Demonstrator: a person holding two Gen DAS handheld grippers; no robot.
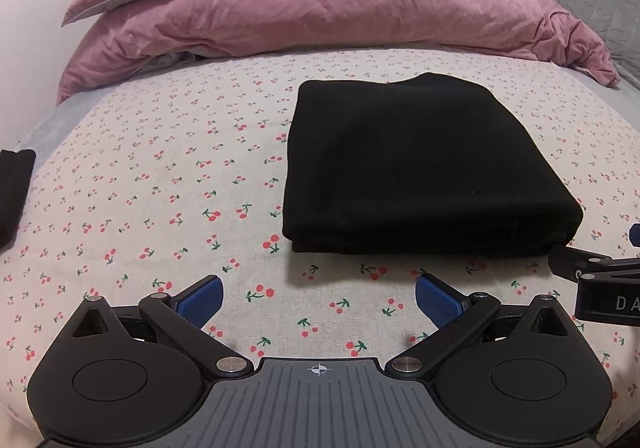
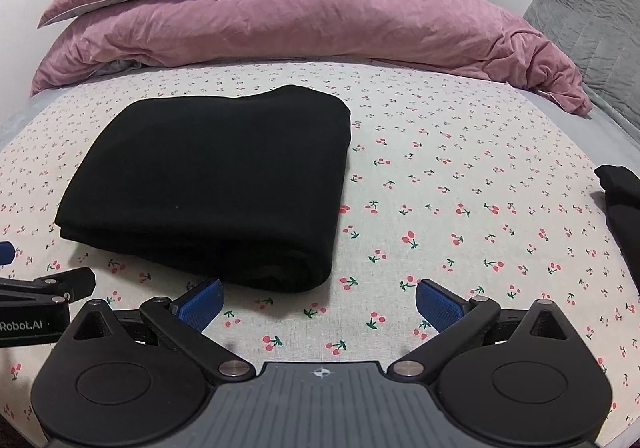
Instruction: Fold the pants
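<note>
the black pants (image 1: 420, 164) lie folded into a neat stack at 12 o'clock; left gripper (image 1: 319, 298) and right gripper (image 2: 319, 298) hang spread and empty, so folding looks done.

The left hand-held gripper (image 1: 319, 294) sits low in its frame, blue pads spread wide and holding nothing. The right hand-held gripper (image 2: 319, 298) matches it, jaws wide apart and empty. Each one's tip pokes into the other's view at the side edge, lower half.
</note>
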